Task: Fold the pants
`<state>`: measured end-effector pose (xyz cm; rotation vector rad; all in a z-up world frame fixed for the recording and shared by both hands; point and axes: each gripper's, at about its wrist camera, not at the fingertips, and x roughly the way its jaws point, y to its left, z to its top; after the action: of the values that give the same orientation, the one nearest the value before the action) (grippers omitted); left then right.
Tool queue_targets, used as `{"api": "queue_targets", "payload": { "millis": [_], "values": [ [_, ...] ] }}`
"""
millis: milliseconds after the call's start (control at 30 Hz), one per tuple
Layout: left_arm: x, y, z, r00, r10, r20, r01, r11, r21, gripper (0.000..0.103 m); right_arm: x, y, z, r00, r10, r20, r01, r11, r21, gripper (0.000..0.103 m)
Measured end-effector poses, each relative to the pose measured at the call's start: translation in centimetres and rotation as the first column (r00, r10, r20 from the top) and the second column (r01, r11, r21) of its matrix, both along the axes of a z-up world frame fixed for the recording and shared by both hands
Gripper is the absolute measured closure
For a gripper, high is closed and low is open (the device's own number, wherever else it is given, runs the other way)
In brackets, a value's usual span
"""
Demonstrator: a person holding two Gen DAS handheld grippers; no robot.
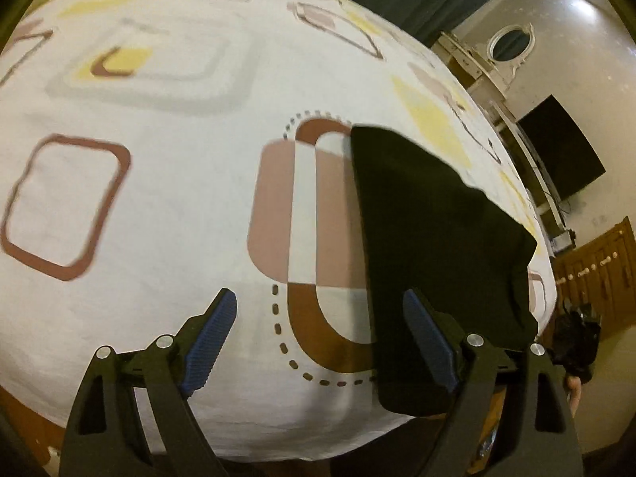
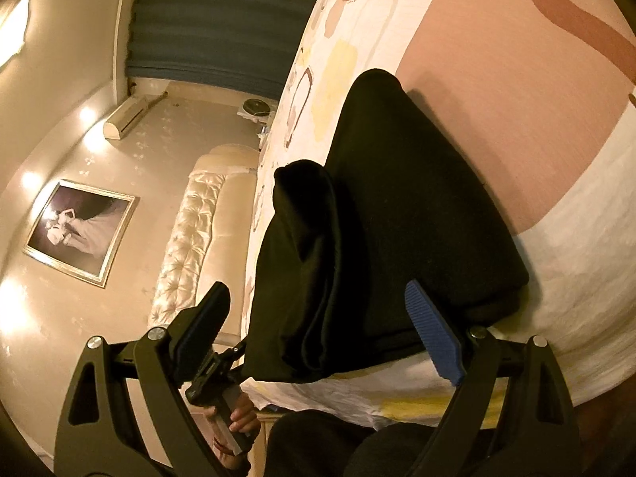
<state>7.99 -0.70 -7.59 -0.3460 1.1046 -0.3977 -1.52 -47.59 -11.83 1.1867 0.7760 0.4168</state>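
The black pants (image 1: pixel 433 246) lie folded in a compact stack on the patterned bedsheet (image 1: pixel 167 183), near the bed's right edge. My left gripper (image 1: pixel 322 330) is open and empty, its right finger hovering over the stack's near left edge. In the right wrist view the pants (image 2: pixel 397 238) show as a thick layered stack with folds at the near side. My right gripper (image 2: pixel 322 326) is open, its jaws straddling the near edge of the stack, holding nothing.
The white sheet (image 2: pixel 516 99) has brown, pink and yellow shapes. The left hand and its gripper handle (image 2: pixel 222 401) show below the bed edge. A tufted headboard (image 2: pixel 190 238), a framed picture (image 2: pixel 79 230) and a dark screen (image 1: pixel 560 147) stand around the bed.
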Motion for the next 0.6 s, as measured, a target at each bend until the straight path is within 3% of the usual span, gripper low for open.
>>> {"api": "queue_targets", "payload": {
  "millis": [133,300,600],
  "values": [
    [-0.1,-0.5,-0.7,0.999,-0.049,0.007,0.049,0.998,0.050,0.018,0.2,0.2,2.1,0.999,-0.001,-0.032,-0.002,0.996,-0.094,0.013],
    [0.0,0.5,-0.9,0.999,-0.041,-0.017,0.041,0.999,-0.012,0.018,1.1,1.6,3.9,0.999,0.024,-0.032,-0.031,0.977,-0.213,0.013],
    [0.8,1.4,-1.3,0.998,-0.015,-0.056,0.011,0.997,-0.080,0.018,4.5,4.2,3.0,0.992,0.063,-0.105,-0.088,0.963,-0.253,0.013]
  ]
}}
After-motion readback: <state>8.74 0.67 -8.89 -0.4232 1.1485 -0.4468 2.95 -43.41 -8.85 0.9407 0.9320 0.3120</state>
